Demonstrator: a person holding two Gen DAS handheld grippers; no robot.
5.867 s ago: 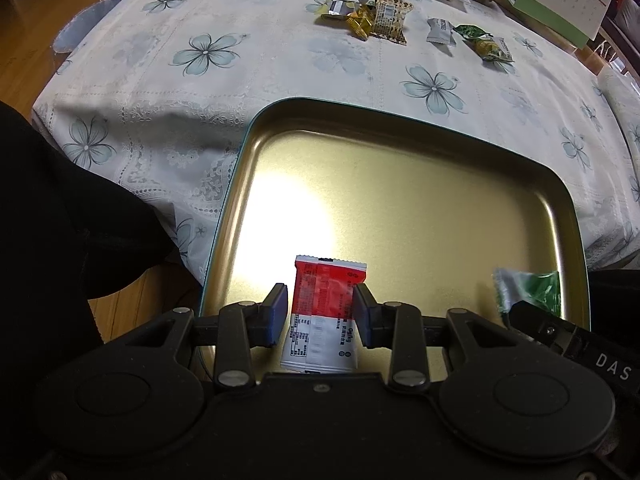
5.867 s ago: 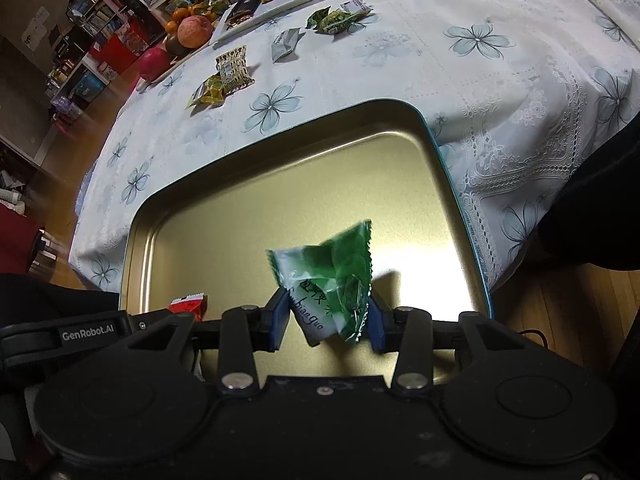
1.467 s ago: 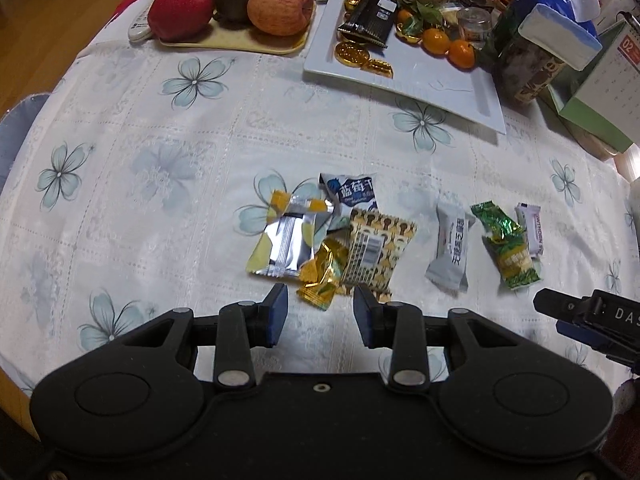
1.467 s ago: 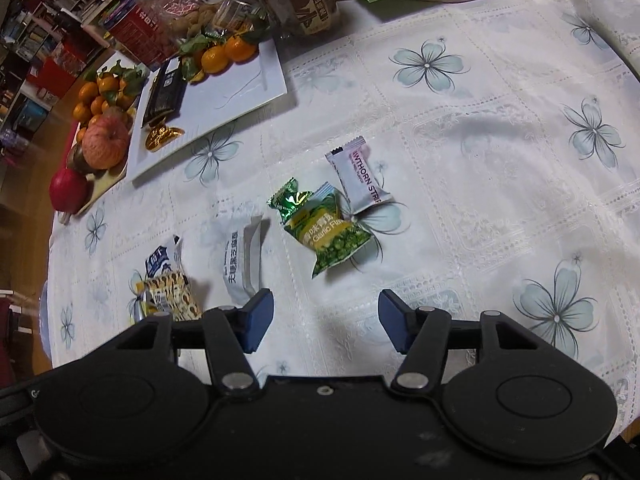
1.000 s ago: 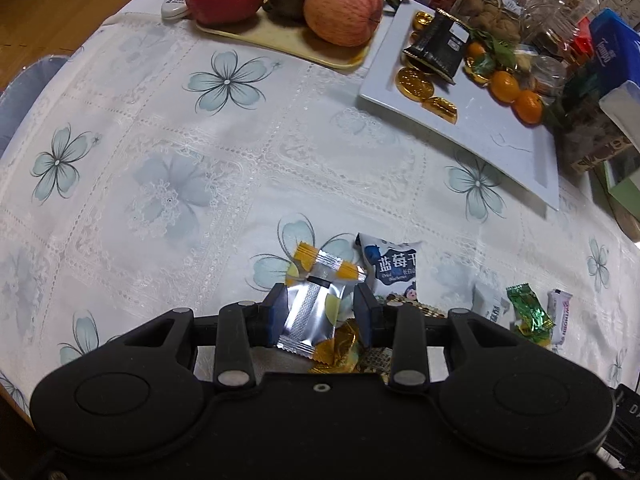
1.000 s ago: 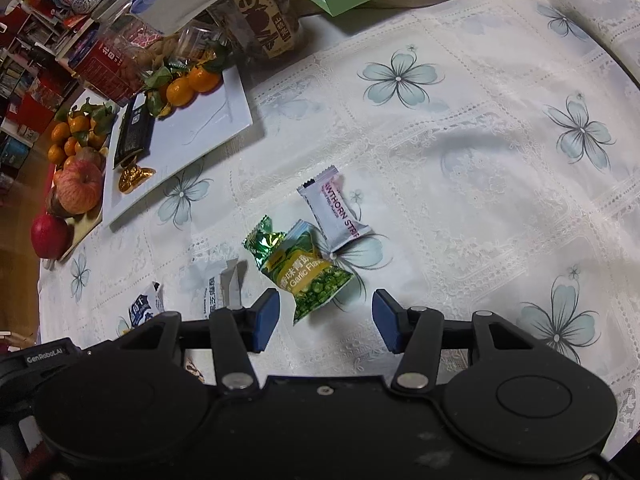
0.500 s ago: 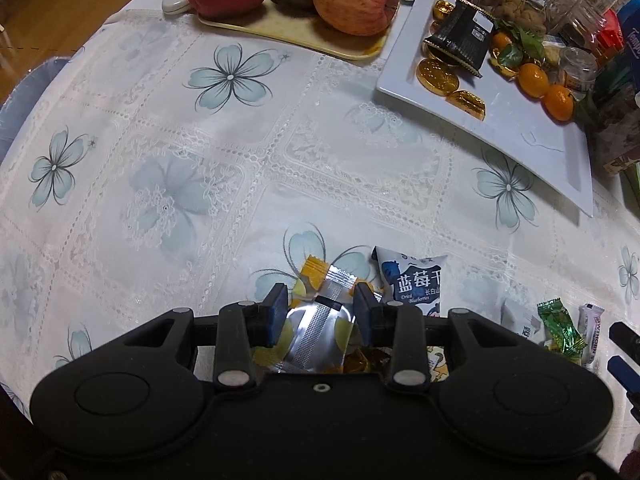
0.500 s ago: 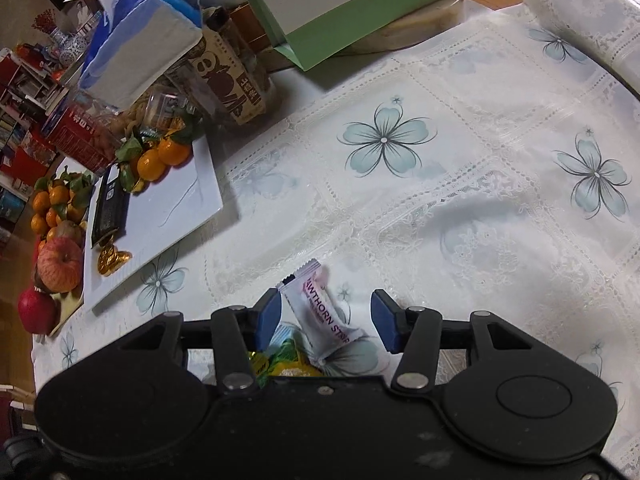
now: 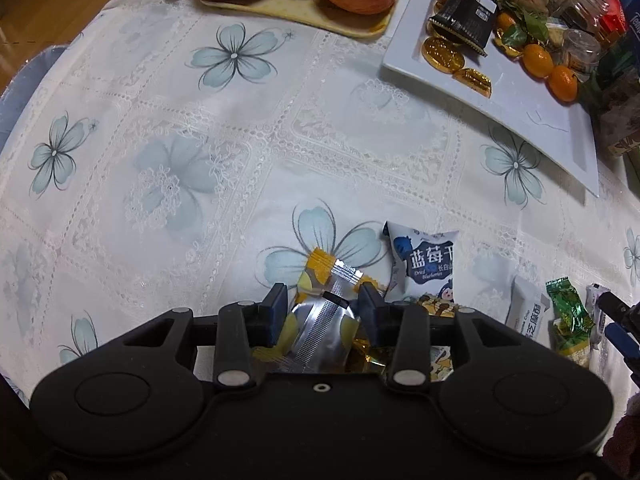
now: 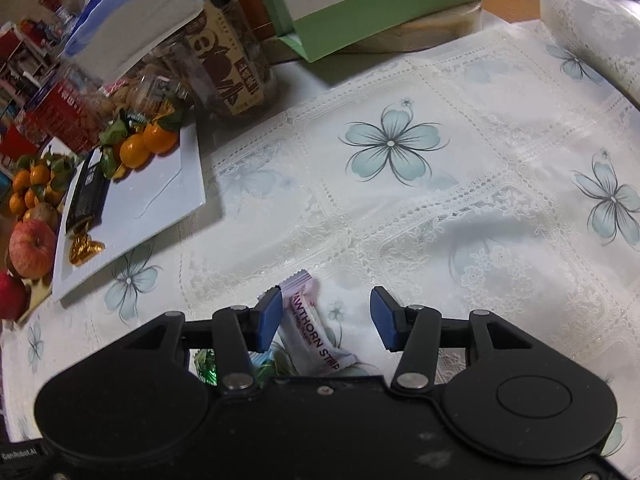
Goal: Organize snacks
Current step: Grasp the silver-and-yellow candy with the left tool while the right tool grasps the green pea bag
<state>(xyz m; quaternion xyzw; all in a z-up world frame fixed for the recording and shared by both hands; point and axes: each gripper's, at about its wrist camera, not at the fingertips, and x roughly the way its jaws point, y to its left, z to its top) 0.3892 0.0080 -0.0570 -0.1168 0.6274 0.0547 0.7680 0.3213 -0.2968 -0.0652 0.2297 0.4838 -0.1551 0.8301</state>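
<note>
Left hand-held gripper (image 9: 322, 307) sits low over the tabletop (image 9: 168, 148), its two blue pads set narrow on each side of a silver and yellow snack pack (image 9: 320, 328). I cannot tell if the pads are pressing on it. Just to the right lies a blue and white snack pack (image 9: 428, 266), then a white pack (image 9: 528, 312) and a green pack (image 9: 568, 316). A white cloth with pale blue flowers covers the tabletop. At the far side stand a fruit board (image 9: 304, 16) with apples and a white plate (image 9: 508, 92) with gold coins and small oranges. The cloth on the left is bare.

Right hand-held gripper (image 10: 325, 318) is open wide and holds nothing. A white hawthorn strip pack (image 10: 316, 332) lies between its pads, near the left pad. A green box (image 10: 384, 4) and a jar (image 10: 236, 68) stand at the far edge. Flowered cloth on the right is bare.
</note>
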